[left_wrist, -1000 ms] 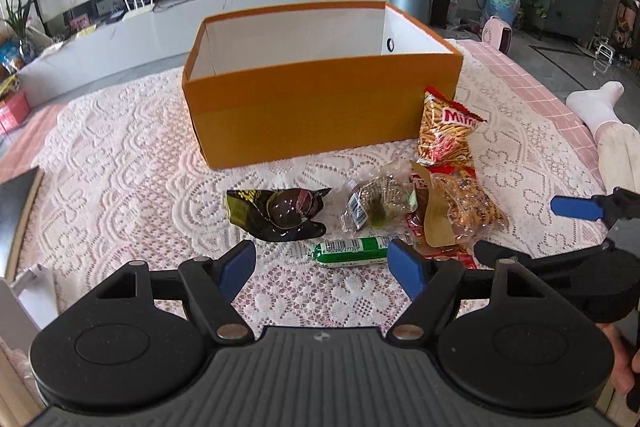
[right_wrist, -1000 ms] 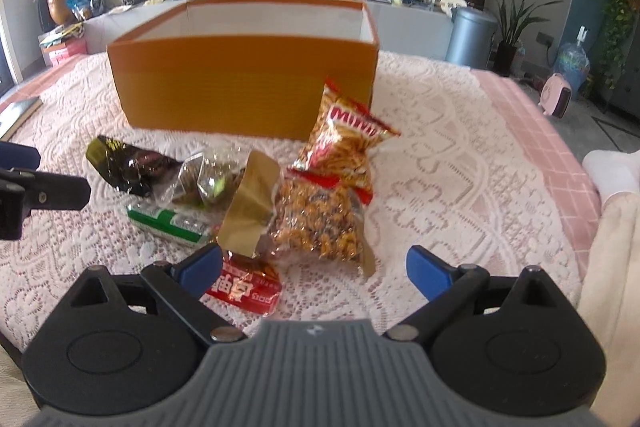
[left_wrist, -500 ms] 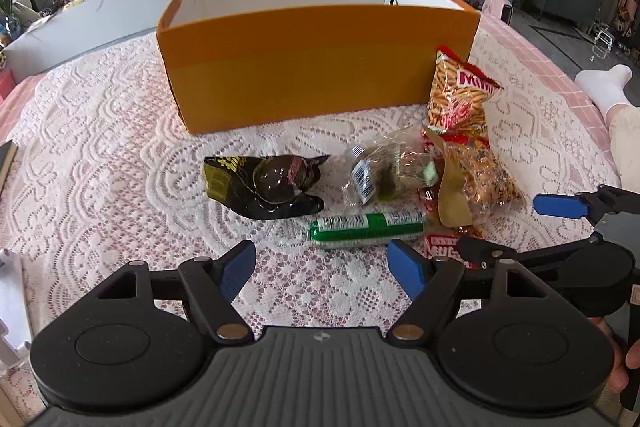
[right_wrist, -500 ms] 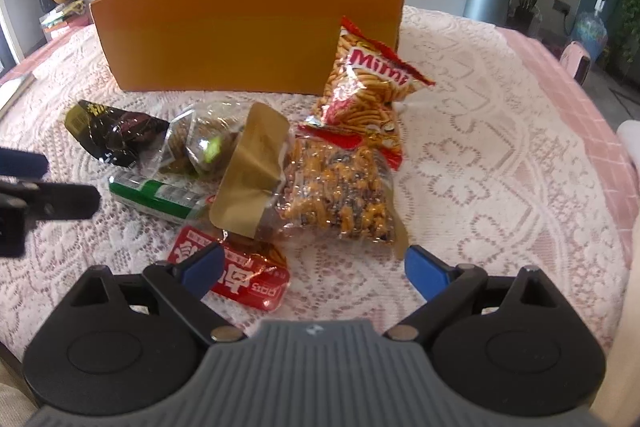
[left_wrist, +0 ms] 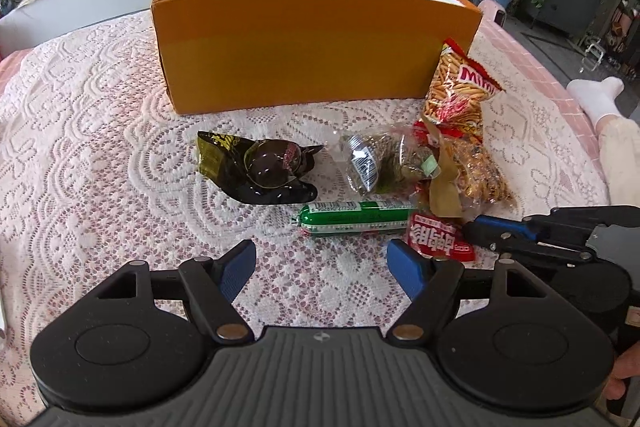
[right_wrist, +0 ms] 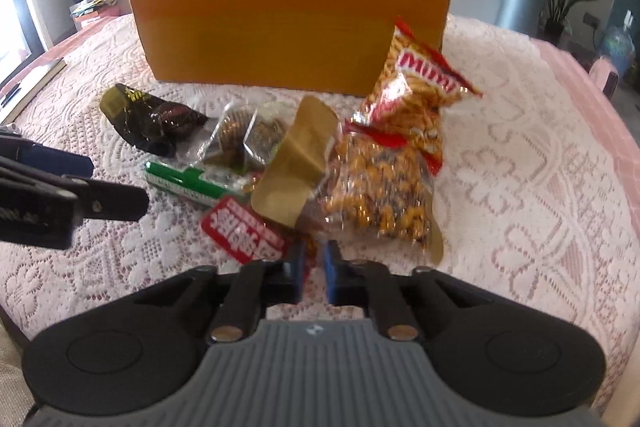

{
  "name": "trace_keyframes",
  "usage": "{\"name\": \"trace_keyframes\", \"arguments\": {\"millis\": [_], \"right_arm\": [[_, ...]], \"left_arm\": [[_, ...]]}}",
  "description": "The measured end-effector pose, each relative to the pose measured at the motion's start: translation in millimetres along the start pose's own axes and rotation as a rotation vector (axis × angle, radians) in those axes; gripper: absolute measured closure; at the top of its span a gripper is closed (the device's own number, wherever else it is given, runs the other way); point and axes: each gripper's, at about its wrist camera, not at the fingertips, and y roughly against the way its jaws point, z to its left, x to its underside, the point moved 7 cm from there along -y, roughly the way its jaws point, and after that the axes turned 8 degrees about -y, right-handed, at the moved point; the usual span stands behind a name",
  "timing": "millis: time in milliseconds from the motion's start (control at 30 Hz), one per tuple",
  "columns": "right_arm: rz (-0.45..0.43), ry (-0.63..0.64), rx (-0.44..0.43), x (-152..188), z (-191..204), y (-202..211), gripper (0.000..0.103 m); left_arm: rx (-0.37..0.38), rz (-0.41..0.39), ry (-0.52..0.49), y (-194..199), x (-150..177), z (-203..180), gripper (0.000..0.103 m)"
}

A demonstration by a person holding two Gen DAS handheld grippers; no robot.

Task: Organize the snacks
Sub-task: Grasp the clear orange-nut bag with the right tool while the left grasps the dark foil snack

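Left wrist view: the snacks lie in a loose cluster on a white lace cloth (left_wrist: 100,147), in front of an open orange box (left_wrist: 312,43) with a white inside. From left to right there is a glossy dark pouch (left_wrist: 260,167) bulging round a ball-shaped lump, a crinkled clear bag (left_wrist: 380,163) of greenish-brown pieces, and a clear nut bag (left_wrist: 480,179) with a stiff tan paper flap. A red and orange Mimi bag (left_wrist: 460,95) printed with thin sticks leans up near the box's right corner. Nearer the camera lie a smooth green stick (left_wrist: 356,217), shaped like a sausage, and a flat red packet (left_wrist: 436,237) with white lettering, touching it end to end.

The left gripper (left_wrist: 320,261) stands wide and empty over bare lace just short of the green stick. The right gripper (right_wrist: 314,263) has just been closing; its blue pads are now drawn in narrow, with the near corner of the red packet nipped between them.

Only the left view shows the box's inner walls and a white-socked foot (left_wrist: 596,99) at the right edge. Only the right view shows the slim gap at the pads and the tan flap curling up over the red packet; its snacks are slightly blurred.
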Motion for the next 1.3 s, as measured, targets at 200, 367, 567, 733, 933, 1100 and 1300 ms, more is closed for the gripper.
{"name": "trace_keyframes", "arguments": {"millis": [200, 367, 567, 733, 933, 1100, 1300], "right_arm": [[-0.03, -0.055, 0.063, -5, -21, 3, 0.103], [-0.065, -0.138, 0.033, -13, -36, 12, 0.088], [-0.104, -0.16, 0.021, -26, -40, 9, 0.033], [-0.087, -0.184, 0.015, -34, -44, -9, 0.016], [-0.059, -0.289, -0.033, -35, -56, -29, 0.01], [-0.082, -0.219, -0.04, -33, -46, -32, 0.008], [-0.101, -0.229, -0.056, -32, -44, -26, 0.03]], "left_arm": [[0.007, -0.009, -0.003, 1, -1, -2, 0.016], [0.01, -0.015, -0.014, 0, -2, -5, 0.016], [0.001, -0.002, -0.026, -5, -3, -6, 0.016], [0.0, -0.002, -0.026, -9, -3, -5, 0.016], [0.001, 0.006, -0.016, -14, -3, -2, 0.016], [0.014, 0.0, -0.016, -16, -4, -3, 0.016], [0.019, -0.023, -0.047, -14, -6, -7, 0.016]]}}
